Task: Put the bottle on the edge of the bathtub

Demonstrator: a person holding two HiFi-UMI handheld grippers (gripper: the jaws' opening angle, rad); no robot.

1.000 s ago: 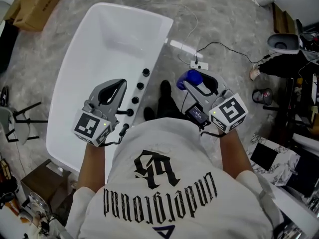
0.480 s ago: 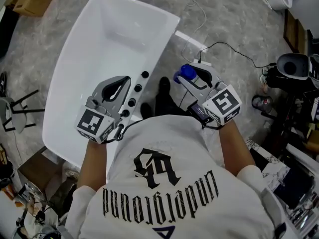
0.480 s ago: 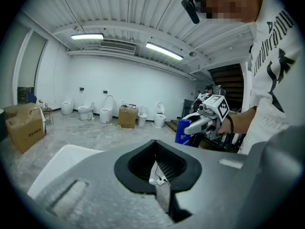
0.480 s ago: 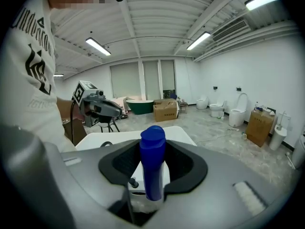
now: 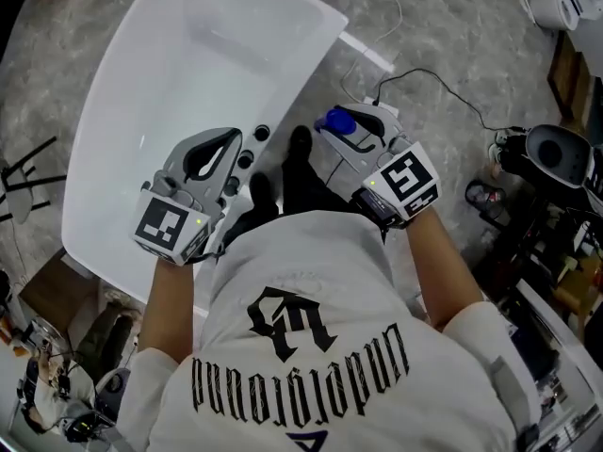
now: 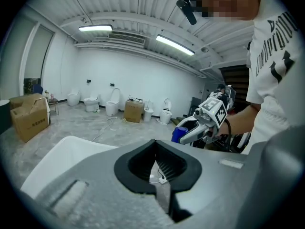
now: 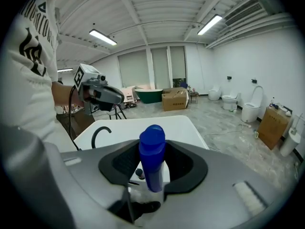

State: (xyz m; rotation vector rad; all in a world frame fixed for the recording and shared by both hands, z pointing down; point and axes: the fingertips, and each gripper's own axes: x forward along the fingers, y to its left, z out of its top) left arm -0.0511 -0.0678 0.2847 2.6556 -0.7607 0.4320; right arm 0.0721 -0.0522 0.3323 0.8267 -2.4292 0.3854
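The blue bottle sits between the jaws of my right gripper, which is shut on it, over the floor just right of the white bathtub's rim. In the right gripper view the bottle stands upright in the jaws, with the tub's flat edge and a black spout beyond it. My left gripper hovers over the tub's near right edge beside black tap knobs. Its jaws meet with nothing in them. It also shows in the right gripper view as the left gripper.
A person's black shoes stand between tub and bottle. A white power strip and black cable lie on the grey floor. Dark equipment crowds the right side. Toilets and cardboard boxes line the far wall.
Both grippers have moved forward and down. The bottle has come a little nearer the tub's rim, still held. The left gripper stays shut over the tub's edge.
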